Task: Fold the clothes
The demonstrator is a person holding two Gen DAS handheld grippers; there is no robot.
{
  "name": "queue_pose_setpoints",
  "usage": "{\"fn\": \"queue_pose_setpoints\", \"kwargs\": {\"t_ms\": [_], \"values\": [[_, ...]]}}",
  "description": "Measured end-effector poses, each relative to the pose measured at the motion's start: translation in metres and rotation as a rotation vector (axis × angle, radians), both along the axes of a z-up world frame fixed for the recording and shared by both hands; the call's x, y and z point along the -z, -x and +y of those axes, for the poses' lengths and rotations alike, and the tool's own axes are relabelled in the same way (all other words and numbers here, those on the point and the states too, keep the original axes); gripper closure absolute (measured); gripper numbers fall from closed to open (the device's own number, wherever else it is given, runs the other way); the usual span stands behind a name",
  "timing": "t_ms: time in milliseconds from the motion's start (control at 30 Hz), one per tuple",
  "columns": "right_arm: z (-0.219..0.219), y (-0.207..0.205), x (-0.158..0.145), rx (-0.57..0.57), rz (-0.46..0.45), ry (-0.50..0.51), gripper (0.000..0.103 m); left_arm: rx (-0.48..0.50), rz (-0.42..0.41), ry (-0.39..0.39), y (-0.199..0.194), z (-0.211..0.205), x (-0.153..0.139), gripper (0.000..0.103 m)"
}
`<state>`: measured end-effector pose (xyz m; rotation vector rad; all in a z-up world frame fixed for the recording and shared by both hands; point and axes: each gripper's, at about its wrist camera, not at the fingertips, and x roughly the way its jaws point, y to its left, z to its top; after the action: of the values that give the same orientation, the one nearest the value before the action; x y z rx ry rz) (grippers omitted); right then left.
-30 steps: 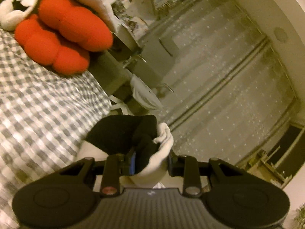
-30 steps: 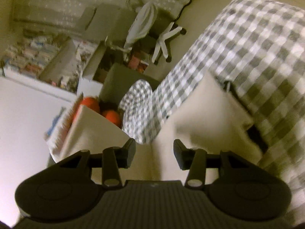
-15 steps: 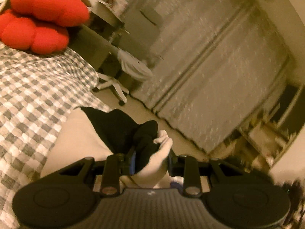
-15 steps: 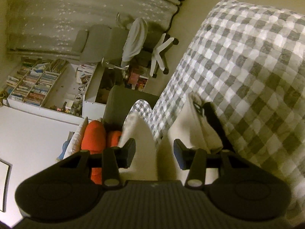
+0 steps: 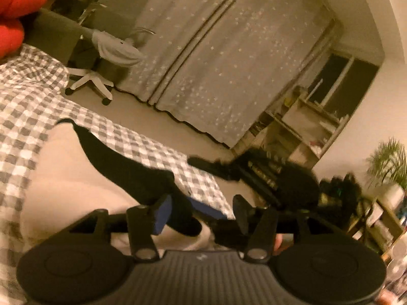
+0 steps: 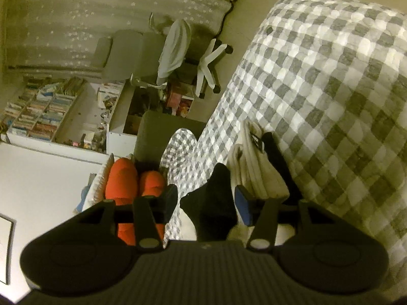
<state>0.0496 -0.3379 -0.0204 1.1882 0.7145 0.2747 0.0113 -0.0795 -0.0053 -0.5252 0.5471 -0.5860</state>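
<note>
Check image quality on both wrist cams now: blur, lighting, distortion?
Left wrist view: motion blur throughout, worst on the dark clutter at right; the garment has soft edges; dim, warm yellow cast. Right wrist view: sharper, the checked bedcover and bookshelf are legible; same warm cast, shadow along the bedcover's lower right. Both show strong fisheye curvature and dark corners.
</note>
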Motion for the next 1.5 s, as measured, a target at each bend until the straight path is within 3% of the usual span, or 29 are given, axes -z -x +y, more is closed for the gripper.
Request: {"fn": "queue_pose_setpoints", "kwargs": {"t_ms": [300, 400, 633, 900, 1100, 1267, 1400, 1500], "values": [[0.031, -0.002, -0.015, -0.078, -0.025, 0.185, 0.05, -0.258, 0.076, 0.0, -0.013, 0.056, 0.005, 0.055], [0.043, -0.001, -0.023, -0.078, -0.024, 0.297, 0.051, -0.3, 0.102, -0.025, -0.015, 0.064, 0.01, 0.058], [0.046, 0.007, -0.032, -0.069, -0.019, 0.451, 0.051, -0.331, 0.159, -0.046, -0.017, 0.069, 0.016, 0.06], [0.038, 0.005, -0.021, -0.112, 0.076, 0.405, 0.042, -0.322, 0.168, -0.091, -0.016, 0.06, 0.018, 0.06], [0.041, 0.002, -0.014, -0.156, 0.106, 0.334, 0.042, -0.315, 0.133, -0.194, -0.011, 0.048, 0.022, 0.06], [0.057, 0.004, -0.023, -0.176, 0.04, 0.422, 0.067, -0.333, 0.116, -0.212, -0.01, 0.05, 0.016, 0.06], [0.067, 0.008, -0.039, -0.178, -0.07, 0.512, 0.072, -0.348, 0.099, -0.212, -0.011, 0.05, 0.012, 0.07], [0.059, 0.01, -0.048, -0.163, -0.146, 0.483, 0.074, -0.318, 0.072, -0.233, -0.011, 0.044, 0.012, 0.075]]}}
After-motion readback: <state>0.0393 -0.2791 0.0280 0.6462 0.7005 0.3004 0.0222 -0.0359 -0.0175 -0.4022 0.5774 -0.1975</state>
